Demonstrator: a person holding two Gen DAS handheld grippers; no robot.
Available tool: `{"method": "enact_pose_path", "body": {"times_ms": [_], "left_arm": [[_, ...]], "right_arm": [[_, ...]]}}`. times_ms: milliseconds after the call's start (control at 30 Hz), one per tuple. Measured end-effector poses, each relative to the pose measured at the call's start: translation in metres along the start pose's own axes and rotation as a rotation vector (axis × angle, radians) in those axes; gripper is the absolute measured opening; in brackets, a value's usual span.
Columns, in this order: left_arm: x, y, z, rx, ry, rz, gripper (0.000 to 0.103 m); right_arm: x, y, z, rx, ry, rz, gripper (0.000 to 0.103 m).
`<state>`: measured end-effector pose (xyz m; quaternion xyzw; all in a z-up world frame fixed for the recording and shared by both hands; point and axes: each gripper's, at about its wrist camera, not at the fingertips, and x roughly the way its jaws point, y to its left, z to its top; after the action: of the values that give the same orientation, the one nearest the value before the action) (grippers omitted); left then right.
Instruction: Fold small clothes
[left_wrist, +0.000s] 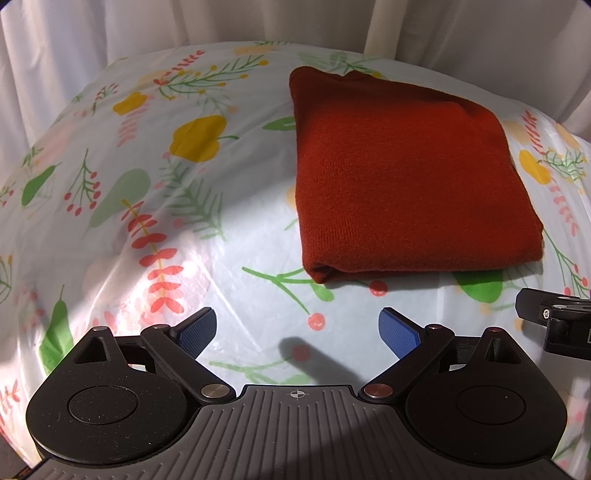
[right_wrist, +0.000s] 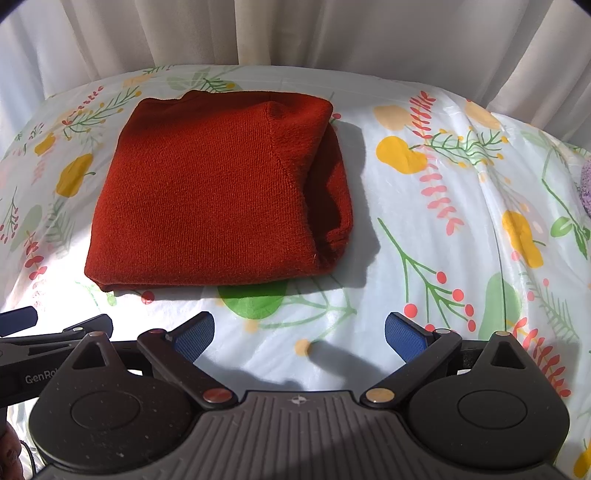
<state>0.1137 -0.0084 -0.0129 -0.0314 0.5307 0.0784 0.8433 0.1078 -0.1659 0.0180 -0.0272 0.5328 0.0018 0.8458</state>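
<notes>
A rust-red knitted garment (left_wrist: 402, 177) lies folded into a thick rectangle on the flowered tablecloth (left_wrist: 155, 206); in the right wrist view the same garment (right_wrist: 214, 195) shows layered folds along its right side. My left gripper (left_wrist: 297, 330) hovers open near the table's front, below and left of the garment, with nothing between its blue pads (left_wrist: 195, 330). My right gripper (right_wrist: 299, 334) is open too, just in front of the garment's near edge, holding nothing. Each gripper shows in the other's view: the right one (left_wrist: 554, 321) at the right edge, the left one (right_wrist: 44, 332) at the left edge.
White curtains (right_wrist: 295, 33) hang close behind the table's far edge. A purple knitted item (right_wrist: 585, 188) peeks in at the right border of the right wrist view. Bare tablecloth (right_wrist: 461, 221) stretches to the right of the garment and also to its left.
</notes>
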Motion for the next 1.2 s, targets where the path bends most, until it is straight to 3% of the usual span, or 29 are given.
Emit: {"method": "enact_pose_path", "body": {"times_ms": [867, 1200], "left_arm": [[-0.001, 0.000, 0.002, -0.013, -0.023, -0.008, 0.099], [-0.005, -0.010, -0.001, 0.047, -0.031, -0.007, 0.100]], "right_arm": [[-0.001, 0.001, 0.000, -0.007, -0.003, -0.001, 0.099], [-0.001, -0.003, 0.002, 0.009, -0.008, -0.009, 0.099]]}}
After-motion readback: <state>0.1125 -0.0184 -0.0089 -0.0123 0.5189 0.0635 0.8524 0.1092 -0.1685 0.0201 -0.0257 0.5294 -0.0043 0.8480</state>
